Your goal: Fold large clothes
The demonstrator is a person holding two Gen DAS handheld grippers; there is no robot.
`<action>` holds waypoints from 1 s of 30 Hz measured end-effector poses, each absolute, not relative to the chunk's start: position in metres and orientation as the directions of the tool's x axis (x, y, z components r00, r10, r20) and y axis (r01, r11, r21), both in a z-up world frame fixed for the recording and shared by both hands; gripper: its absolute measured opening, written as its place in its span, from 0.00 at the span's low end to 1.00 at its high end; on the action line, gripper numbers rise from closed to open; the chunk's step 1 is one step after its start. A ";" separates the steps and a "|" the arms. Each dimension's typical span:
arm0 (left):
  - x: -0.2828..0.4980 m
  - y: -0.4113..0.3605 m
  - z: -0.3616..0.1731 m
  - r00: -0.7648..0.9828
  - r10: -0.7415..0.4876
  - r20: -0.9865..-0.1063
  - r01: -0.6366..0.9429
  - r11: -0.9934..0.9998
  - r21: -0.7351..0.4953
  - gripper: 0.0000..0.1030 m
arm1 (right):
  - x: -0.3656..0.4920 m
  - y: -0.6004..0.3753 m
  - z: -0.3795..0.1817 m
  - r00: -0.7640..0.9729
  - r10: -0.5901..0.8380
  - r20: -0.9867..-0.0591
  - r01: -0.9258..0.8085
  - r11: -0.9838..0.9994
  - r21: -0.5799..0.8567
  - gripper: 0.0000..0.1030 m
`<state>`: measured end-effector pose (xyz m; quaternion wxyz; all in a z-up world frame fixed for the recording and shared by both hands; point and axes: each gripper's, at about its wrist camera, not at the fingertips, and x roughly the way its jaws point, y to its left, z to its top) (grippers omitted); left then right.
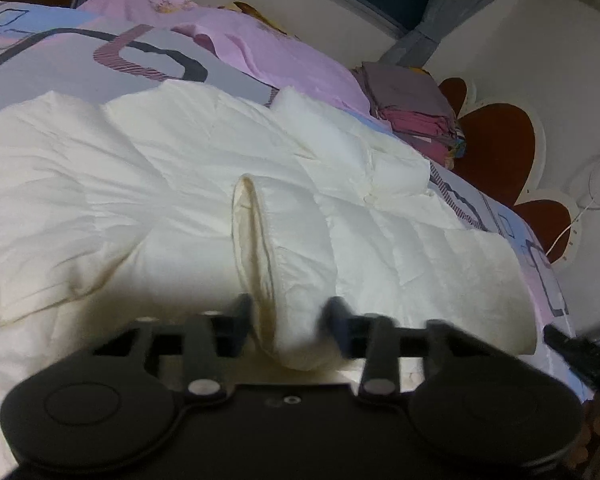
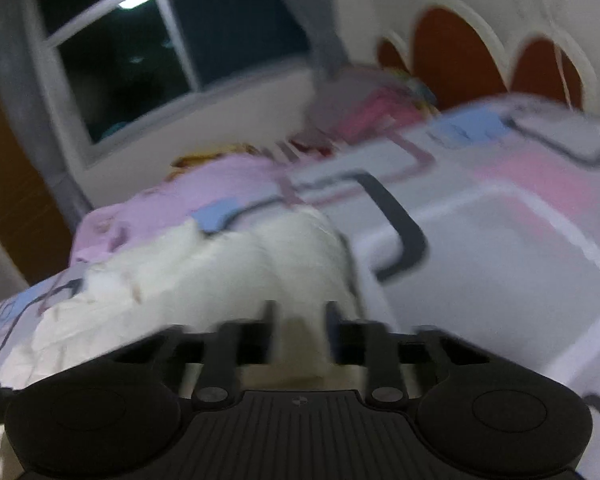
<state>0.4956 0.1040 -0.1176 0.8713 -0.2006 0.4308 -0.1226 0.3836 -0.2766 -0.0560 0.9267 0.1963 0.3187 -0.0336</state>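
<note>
Claws (image 1: 288,312) (image 2: 300,320) angled down, on jacket (image 1: 180,184)

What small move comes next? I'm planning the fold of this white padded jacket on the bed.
Probably lift both tongs together and carry the fabric across. The left tongs have a cuff of the white padded jacket between them, and the right tongs straddle another bunch of it, though blur hides the contact.

patterned bedsheet (image 1: 60,52), pink cloth (image 1: 284,56), window (image 2: 140,52)

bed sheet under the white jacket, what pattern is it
Pale grey bed sheet with pink and blue patches and dark rounded-rectangle outlines; clearest in the left wrist view.
</note>
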 end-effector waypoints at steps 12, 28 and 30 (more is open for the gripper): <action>0.474 0.123 -0.108 0.669 -0.219 -0.710 -0.039 0.944 -0.328 0.08 | 0.393 -0.285 -0.092 0.714 0.115 -0.690 0.163 0.932 0.324 0.14; 0.503 0.122 -0.114 0.653 -0.106 -0.750 -0.092 0.972 -0.218 0.31 | 0.451 -0.283 -0.060 0.790 0.177 -0.588 -0.005 0.959 0.283 0.14; 0.503 0.119 -0.124 0.646 -0.061 -0.761 -0.117 0.977 -0.177 0.26 | 0.475 -0.270 -0.096 0.668 0.087 -0.739 0.043 0.987 0.155 0.14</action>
